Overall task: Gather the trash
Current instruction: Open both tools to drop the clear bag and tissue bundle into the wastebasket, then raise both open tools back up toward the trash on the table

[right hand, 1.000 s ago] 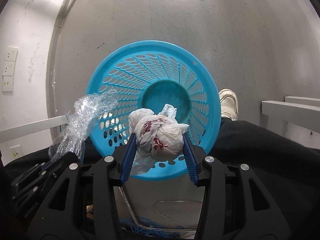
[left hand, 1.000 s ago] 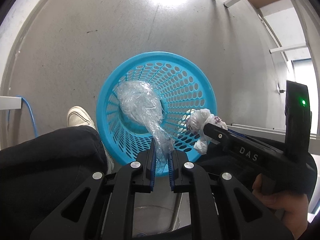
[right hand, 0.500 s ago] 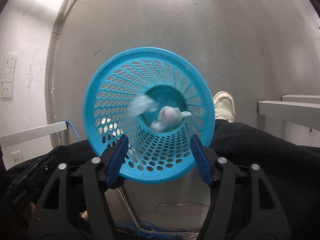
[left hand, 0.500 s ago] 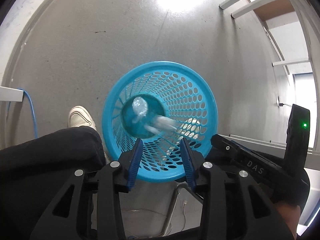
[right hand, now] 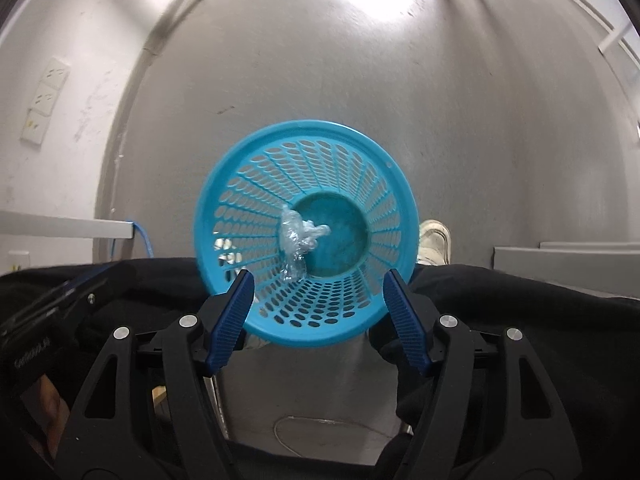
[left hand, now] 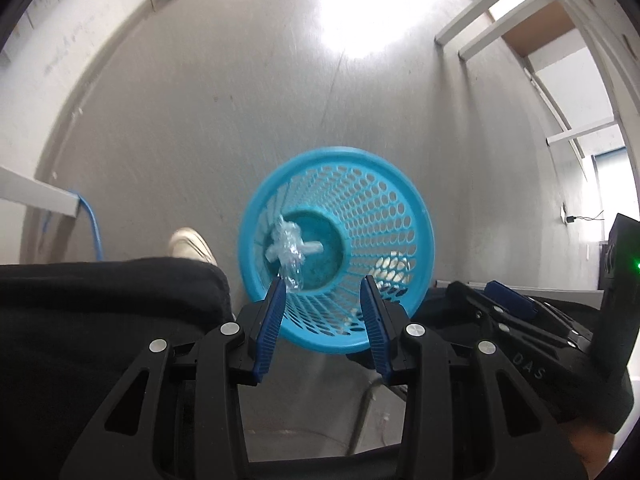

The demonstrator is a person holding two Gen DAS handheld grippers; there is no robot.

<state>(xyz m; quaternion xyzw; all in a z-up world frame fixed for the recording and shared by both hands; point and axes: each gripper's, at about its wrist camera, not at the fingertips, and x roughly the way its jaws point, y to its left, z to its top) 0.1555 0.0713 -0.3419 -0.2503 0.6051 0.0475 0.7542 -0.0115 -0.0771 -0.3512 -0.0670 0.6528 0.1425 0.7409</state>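
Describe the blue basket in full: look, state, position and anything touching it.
The blue basket is a round, bright turquoise plastic bin whose flared walls are perforated with rows of oval holes above a solid circular bottom. It stands upright on the grey floor, seen from above, its broad rim intact. Inside lies crumpled clear plastic against the left wall and bottom. The white bag cannot be made out clearly. Both the left gripper and the right gripper are above the rim, open, touching nothing.

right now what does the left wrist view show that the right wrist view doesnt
Only the left wrist view shows the shelving at upper right and a green indicator light. Only the right wrist view shows the wall sockets. Both share the blue basket with crumpled clear plastic at its bottom, the white shoe, the blue cable, and open grippers.
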